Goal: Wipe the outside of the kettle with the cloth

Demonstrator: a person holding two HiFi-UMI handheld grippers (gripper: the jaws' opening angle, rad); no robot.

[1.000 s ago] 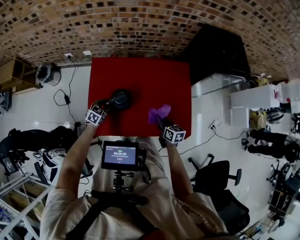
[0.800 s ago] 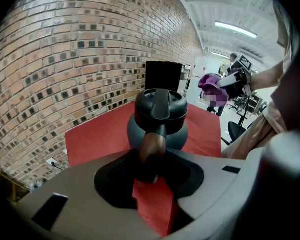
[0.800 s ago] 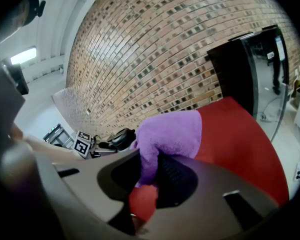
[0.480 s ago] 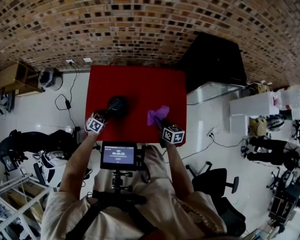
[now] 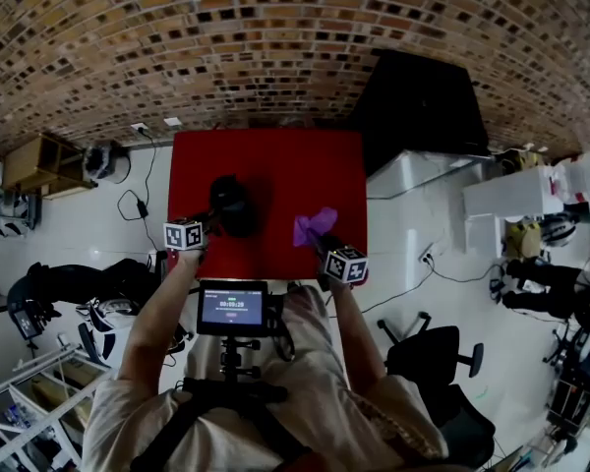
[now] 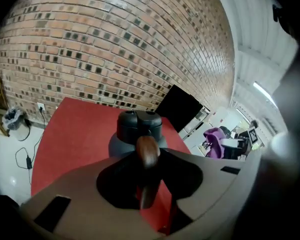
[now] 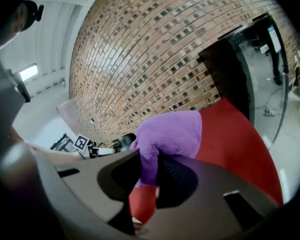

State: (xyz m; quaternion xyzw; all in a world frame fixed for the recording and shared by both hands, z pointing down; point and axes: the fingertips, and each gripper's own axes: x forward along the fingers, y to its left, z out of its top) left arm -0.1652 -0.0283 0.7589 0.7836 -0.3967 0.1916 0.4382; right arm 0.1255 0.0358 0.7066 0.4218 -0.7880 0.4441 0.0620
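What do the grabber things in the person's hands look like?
The left gripper and right gripper each have a greyish-tan body, dark jaws and a white cube with black square markers. The person wears a pale short-sleeved shirt.

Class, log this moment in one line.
left gripper: jaws just closed on brown wooden handle of black kettle | right gripper: shut on purple cloth

Red tbl (image 5: pixel 305 165); kettle (image 5: pixel 232 206) over left part, contact unclear.

Brick wall (image 5: pixel 275 28); white floor (image 5: pixel 74 226); black office chair (image 5: pixel 428 347).
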